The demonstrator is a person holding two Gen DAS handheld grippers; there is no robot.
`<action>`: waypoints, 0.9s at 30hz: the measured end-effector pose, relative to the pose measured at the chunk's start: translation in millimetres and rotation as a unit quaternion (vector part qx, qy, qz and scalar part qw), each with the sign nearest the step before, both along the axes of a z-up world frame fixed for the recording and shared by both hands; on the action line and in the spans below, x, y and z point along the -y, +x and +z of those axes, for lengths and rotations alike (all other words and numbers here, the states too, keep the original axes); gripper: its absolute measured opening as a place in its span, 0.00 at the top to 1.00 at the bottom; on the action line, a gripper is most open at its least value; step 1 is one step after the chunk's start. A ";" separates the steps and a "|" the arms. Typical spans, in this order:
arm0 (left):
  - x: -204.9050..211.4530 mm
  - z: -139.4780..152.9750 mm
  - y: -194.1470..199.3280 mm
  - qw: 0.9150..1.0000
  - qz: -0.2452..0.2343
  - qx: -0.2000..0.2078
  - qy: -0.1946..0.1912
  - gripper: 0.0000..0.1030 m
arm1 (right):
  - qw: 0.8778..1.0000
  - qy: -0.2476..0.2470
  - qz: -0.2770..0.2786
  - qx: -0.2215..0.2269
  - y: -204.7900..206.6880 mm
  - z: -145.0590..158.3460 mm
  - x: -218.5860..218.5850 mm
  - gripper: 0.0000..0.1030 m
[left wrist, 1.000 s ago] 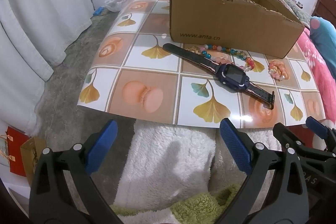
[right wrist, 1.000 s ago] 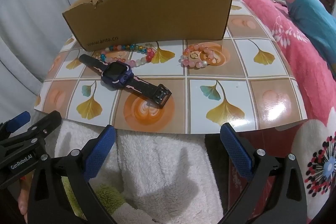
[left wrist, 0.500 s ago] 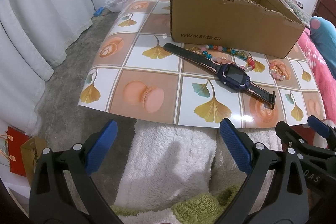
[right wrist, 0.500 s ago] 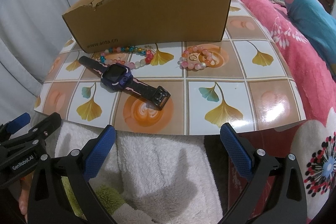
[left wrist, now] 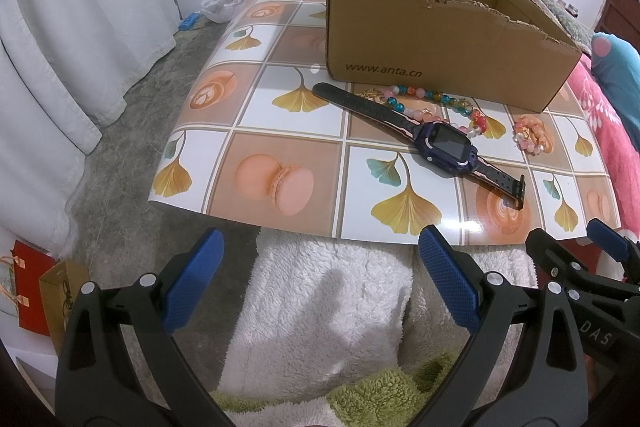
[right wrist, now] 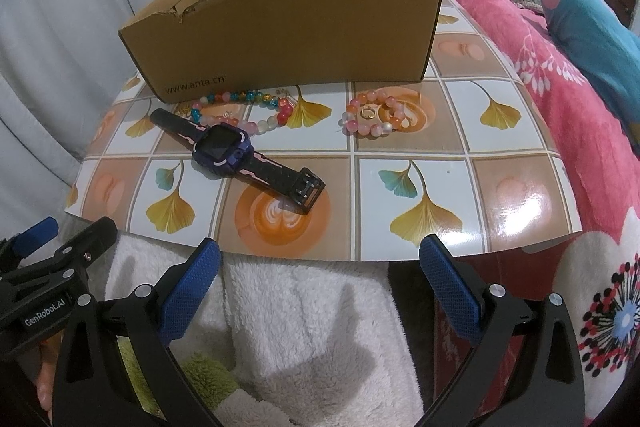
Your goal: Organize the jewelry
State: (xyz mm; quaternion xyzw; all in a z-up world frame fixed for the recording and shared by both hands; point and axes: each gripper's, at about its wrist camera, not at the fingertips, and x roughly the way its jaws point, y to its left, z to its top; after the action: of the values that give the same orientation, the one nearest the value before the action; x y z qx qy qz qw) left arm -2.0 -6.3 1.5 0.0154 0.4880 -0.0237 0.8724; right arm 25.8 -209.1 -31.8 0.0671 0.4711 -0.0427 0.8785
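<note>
Both grippers, left (left wrist: 320, 279) and right (right wrist: 320, 277), have jaws open and empty, near the board's front edge. The watch (right wrist: 222, 149) lies flat on the board (right wrist: 512, 187), touching a bead bracelet (right wrist: 256, 111); another bracelet (right wrist: 372, 115) lies apart, before the box (right wrist: 288, 39).

each black hand-held gripper (left wrist: 320, 283) has blue textured pads (right wrist: 448, 285) and silver screws.
</note>
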 end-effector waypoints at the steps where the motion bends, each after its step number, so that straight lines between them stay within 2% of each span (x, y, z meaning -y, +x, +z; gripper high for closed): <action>1: 0.3 -0.1 0.0 1.000 0.000 0.000 0.000 0.08 | 1.000 0.000 0.000 0.000 0.2 0.3 0.3 0.06; 22: -15.0 -5.0 6.1 1.000 0.010 -0.006 -0.011 0.08 | 1.000 -0.007 -0.014 0.003 6.3 -2.2 8.3 0.06; 27: -16.2 -8.9 11.7 1.000 0.000 -0.007 -0.007 0.08 | 1.000 -0.001 -0.014 0.011 5.6 -4.4 13.7 0.06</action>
State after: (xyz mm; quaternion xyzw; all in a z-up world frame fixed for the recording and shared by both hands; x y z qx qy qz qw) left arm 9.8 9.9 -7.4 0.0092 0.4942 -0.0276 0.8689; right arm 31.4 -222.8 -36.2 0.0730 0.4606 -0.0545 0.8829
